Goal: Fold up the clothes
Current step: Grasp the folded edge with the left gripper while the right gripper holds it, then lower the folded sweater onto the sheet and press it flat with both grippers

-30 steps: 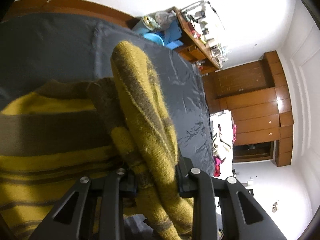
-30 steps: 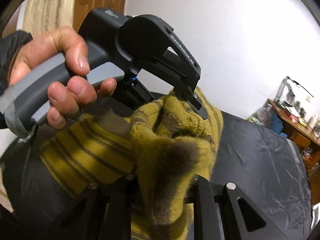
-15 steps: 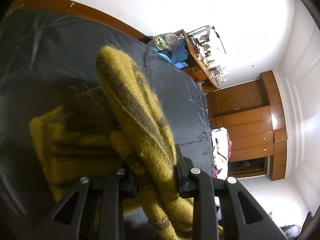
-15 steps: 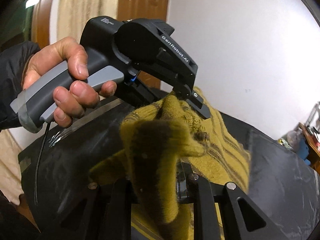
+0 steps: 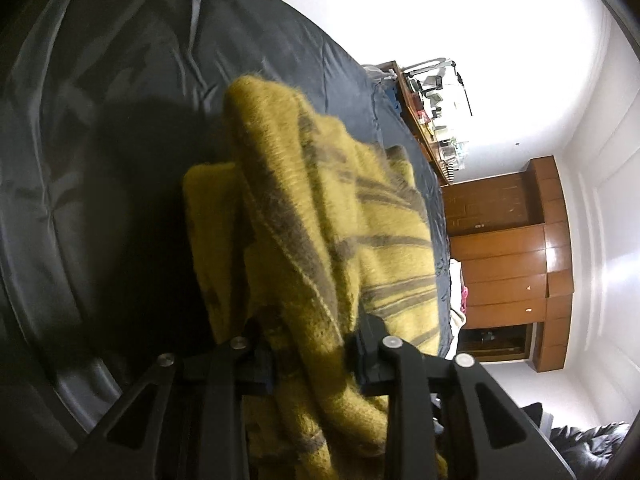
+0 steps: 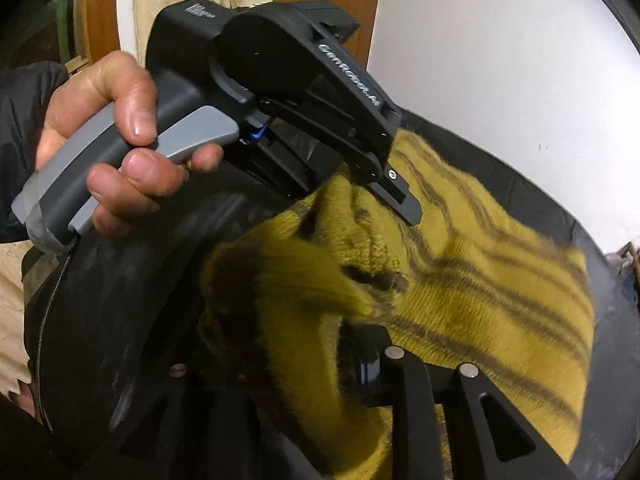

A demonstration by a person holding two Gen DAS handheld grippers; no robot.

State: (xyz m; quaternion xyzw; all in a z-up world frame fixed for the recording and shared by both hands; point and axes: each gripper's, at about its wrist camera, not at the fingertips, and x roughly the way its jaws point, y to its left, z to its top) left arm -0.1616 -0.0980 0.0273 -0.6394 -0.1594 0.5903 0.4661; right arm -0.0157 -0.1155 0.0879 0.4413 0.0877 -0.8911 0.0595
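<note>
The left gripper (image 6: 384, 184) fills the upper middle of the right wrist view: a matte black housing with rounded shoulders, pale lettering along its top edge, a small blue part near the grey trigger, and a silver screw at its finger base. A hand (image 6: 116, 148) at left wraps the grey handle; a dark padded sleeve (image 6: 24, 128) shows behind. Along the bottom edge, the right gripper (image 6: 304, 360) shows black triangular-cutout fingers with round silver screws.

Motion-blurred far edge of the striped sweater (image 6: 520, 280); lower part cropped.
</note>
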